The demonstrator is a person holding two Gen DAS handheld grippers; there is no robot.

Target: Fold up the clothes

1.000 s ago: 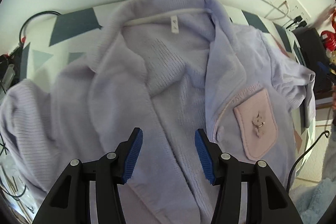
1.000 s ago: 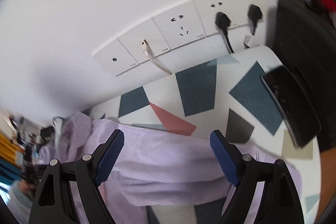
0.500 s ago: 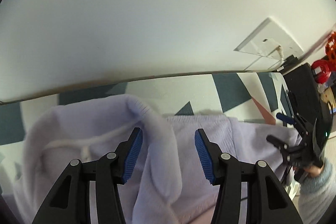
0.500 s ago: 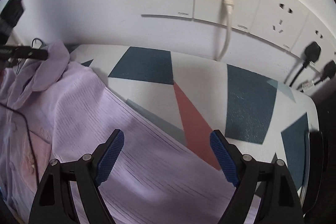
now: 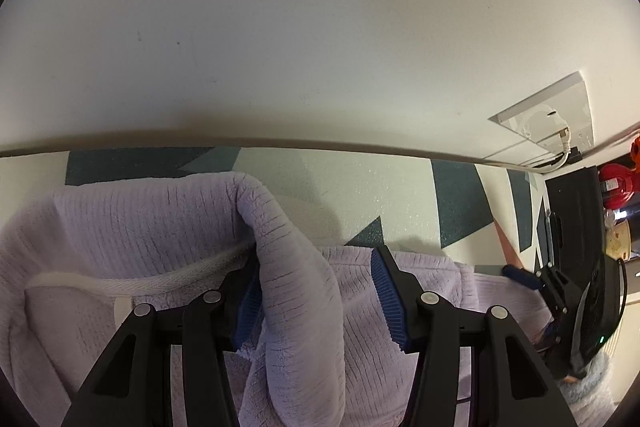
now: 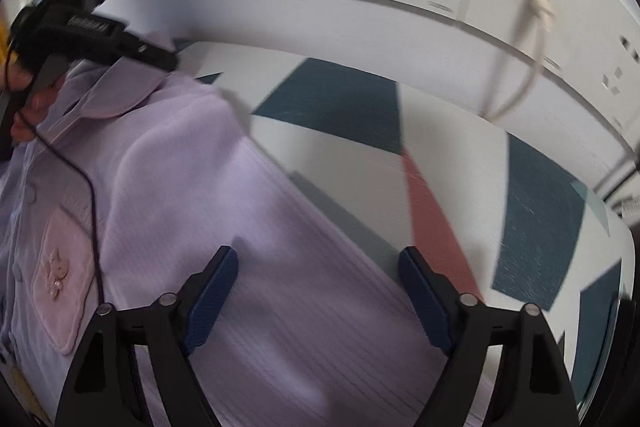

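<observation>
Now L gripper (image 5: 316,291) astride collar (image 5: 288,239)

Your garment is a lilac fleece top (image 5: 160,227) with ribbed texture, lying spread on the patterned surface (image 5: 340,187). Its collar fold (image 5: 296,267) stands up between your left tongs (image 5: 316,301), which are closing, white neck tape just left of them. Under your right tongs (image 6: 316,291), also closing, a sleeve (image 6: 280,267) lies flat, the pink chest pocket (image 6: 60,279) well to their left.
</observation>
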